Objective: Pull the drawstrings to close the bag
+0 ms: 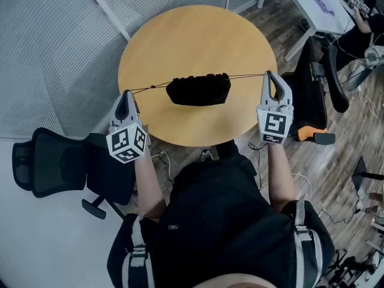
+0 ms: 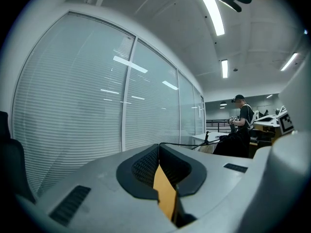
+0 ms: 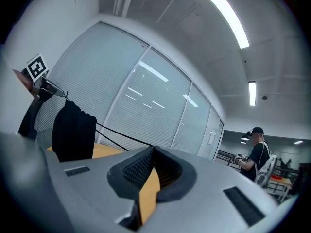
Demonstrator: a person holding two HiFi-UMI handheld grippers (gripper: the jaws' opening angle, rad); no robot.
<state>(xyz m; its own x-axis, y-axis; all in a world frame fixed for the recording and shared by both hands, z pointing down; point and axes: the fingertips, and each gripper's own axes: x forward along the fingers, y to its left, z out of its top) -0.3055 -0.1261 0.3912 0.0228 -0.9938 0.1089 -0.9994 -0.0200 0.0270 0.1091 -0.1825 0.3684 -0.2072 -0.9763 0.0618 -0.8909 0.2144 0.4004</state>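
The black bag [image 1: 199, 90] sits near the middle of our round bench [image 1: 198, 35], its mouth gathered. At the bench's 8 o'clock edge our left gripper [image 1: 127, 93] has its jaws clenched on the left drawstring [image 1: 150, 87]. At 3 o'clock our right gripper [image 1: 268, 74] is clenched on the right drawstring [image 1: 246, 75], and both cords are taut.

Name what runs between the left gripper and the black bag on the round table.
A taut drawstring, knotted partway along, stretches from the left gripper to the bag over the bare wooden table. The head view shows it best.
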